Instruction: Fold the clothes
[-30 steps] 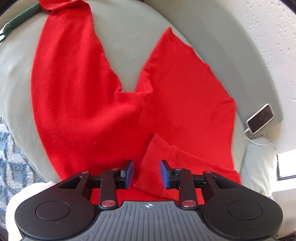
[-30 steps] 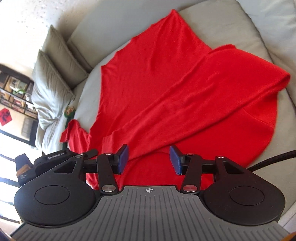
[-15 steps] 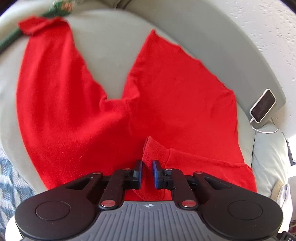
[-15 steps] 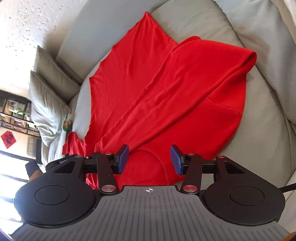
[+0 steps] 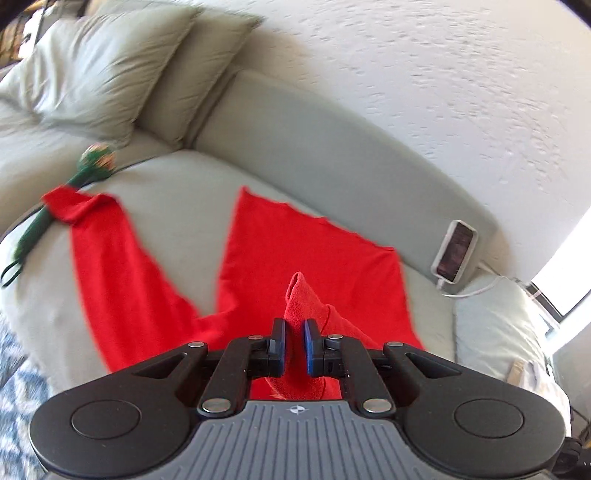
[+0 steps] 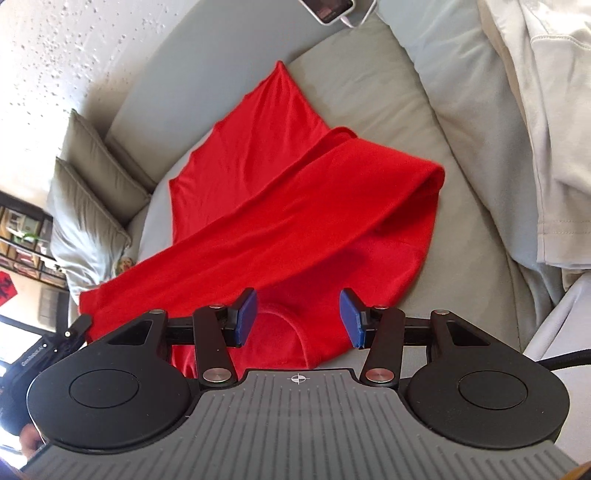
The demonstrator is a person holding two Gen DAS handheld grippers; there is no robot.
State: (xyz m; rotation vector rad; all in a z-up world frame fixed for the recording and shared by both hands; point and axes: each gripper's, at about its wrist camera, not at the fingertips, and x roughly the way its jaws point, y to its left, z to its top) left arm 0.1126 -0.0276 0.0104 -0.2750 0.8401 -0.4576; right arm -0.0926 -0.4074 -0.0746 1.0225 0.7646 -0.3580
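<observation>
A red long-sleeved top [image 5: 303,254] lies spread on a grey-green sofa seat [image 5: 177,206]. My left gripper [image 5: 294,345] is shut on a bunched piece of the red top [image 5: 301,302] and holds it lifted off the seat. In the right wrist view the red top [image 6: 280,206] has one sleeve folded across its body. My right gripper [image 6: 298,319] is open and empty, low over the neckline [image 6: 291,332] at the near edge.
A phone on a white cable [image 5: 455,251] leans against the sofa back; it also shows in the right wrist view [image 6: 328,9]. Cushions [image 5: 110,70] stand at the far left. A green knitted toy [image 5: 88,166] lies by a sleeve end. Pale clothes [image 6: 539,110] lie at right.
My left gripper closed on the red cloth and lifted it, tilting up towards the sofa back. My right gripper moved down towards the neckline and stayed open.
</observation>
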